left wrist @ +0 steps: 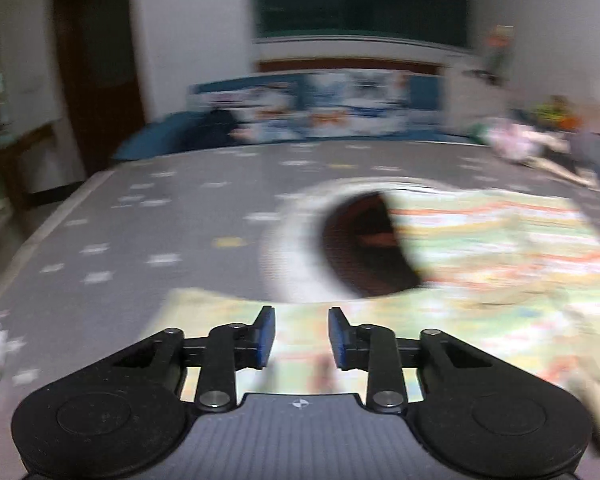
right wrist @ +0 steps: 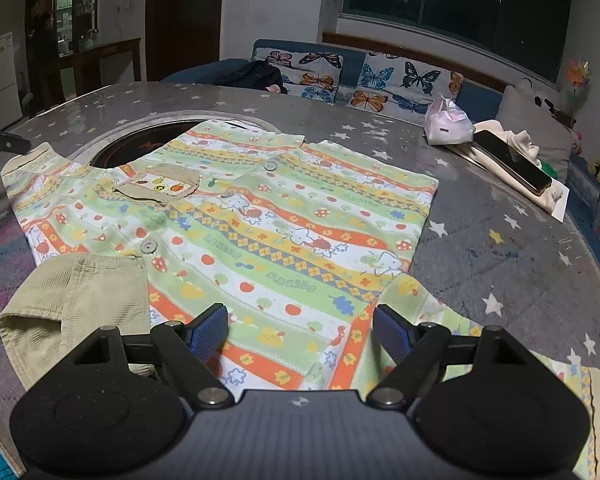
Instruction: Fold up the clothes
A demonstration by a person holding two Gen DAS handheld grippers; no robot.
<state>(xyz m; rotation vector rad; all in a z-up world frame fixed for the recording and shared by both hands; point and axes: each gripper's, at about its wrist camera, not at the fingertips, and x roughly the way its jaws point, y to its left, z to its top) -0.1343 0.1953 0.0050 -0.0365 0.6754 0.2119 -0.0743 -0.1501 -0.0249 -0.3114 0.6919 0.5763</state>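
Now, shirt (right wrist: pixel 236 216) flat on the table (right wrist: pixel 500 240), both tools empty.

Your risk is a sloppy pinch: the left view is blurred, so closing now could miss the hem or bunch the cloth over the dark ring (left wrist: pixel 364 240) ahead of that tool. The left gripper (left wrist: pixel 302 338) is partly open above the shirt's edge, holding nothing. The right gripper (right wrist: pixel 300 332) gapes wider, its fingers straddling the near hem, with the khaki sleeve (right wrist: pixel 72 300) off to its left; whether it touches the cloth isn't clear.
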